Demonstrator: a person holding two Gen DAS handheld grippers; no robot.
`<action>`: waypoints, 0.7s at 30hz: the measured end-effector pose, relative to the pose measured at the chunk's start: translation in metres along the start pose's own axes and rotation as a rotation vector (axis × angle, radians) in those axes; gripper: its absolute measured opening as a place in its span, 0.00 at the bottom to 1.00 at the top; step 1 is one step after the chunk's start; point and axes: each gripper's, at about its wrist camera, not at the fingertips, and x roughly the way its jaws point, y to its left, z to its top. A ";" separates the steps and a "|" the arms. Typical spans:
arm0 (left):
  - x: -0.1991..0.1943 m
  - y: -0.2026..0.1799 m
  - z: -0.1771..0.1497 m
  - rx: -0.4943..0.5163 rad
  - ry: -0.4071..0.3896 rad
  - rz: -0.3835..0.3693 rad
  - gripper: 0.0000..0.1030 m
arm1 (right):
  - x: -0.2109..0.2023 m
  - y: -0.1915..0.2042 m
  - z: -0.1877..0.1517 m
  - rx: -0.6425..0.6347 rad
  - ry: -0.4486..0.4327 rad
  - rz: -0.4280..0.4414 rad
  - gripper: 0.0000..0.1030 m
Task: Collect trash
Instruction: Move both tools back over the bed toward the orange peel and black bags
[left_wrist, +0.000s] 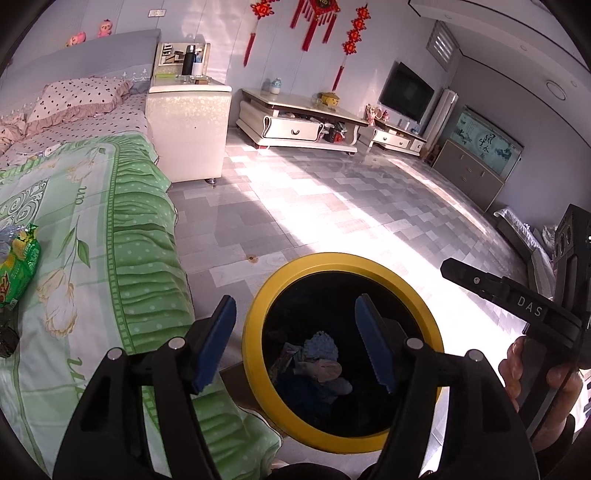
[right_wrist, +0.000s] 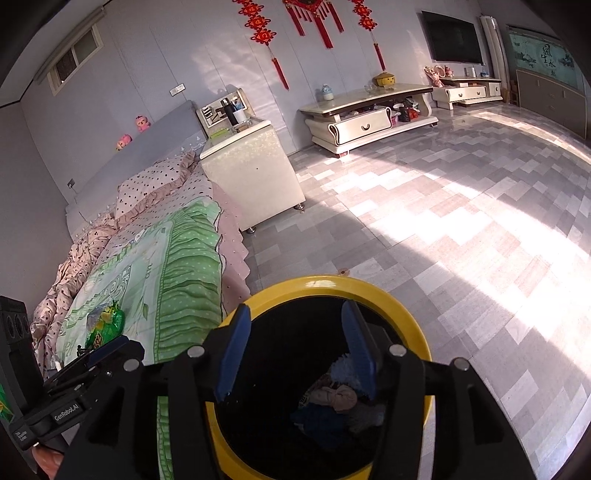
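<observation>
Bin (left_wrist: 255, 317), yellow-rimmed and black inside, sits on the floor directly beneath both grippers, hard against the bed's side. Left gripper (left_wrist: 297, 343): jaws spread wide, nothing between the blue pads (left_wrist: 218, 343); its left finger hangs over the bin's rim next to the bed, its right finger over the mouth. Right gripper (right_wrist: 295, 354): jaws parted, also empty, both fingers over the mouth. Crumpled scraps (left_wrist: 317, 363) lie at the bottom, below and between the fingers.

Remaining trash: green snack wrapper (left_wrist: 20, 266) on the green bedspread (left_wrist: 122, 221). From the left fingers it lies well off to the left and somewhat ahead; from the right fingers (right_wrist: 231, 354) it sits farther left still, with the left gripper's body between. Long axis appears to run roughly away from the fingers, slightly slanted, so jaws would close across its narrow width. A dark object at the left view's edge, nearer than the wrapper; cannot tell what.

Judgement: left hand is the nearer one for the wrapper.
</observation>
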 end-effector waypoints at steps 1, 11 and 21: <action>-0.004 0.003 0.000 -0.001 -0.008 0.007 0.67 | -0.001 0.001 0.000 0.001 -0.001 0.000 0.52; -0.053 0.055 -0.007 -0.051 -0.071 0.107 0.79 | -0.003 0.043 -0.004 -0.052 0.020 0.054 0.59; -0.101 0.119 -0.023 -0.128 -0.118 0.202 0.80 | -0.004 0.113 -0.011 -0.155 0.019 0.119 0.59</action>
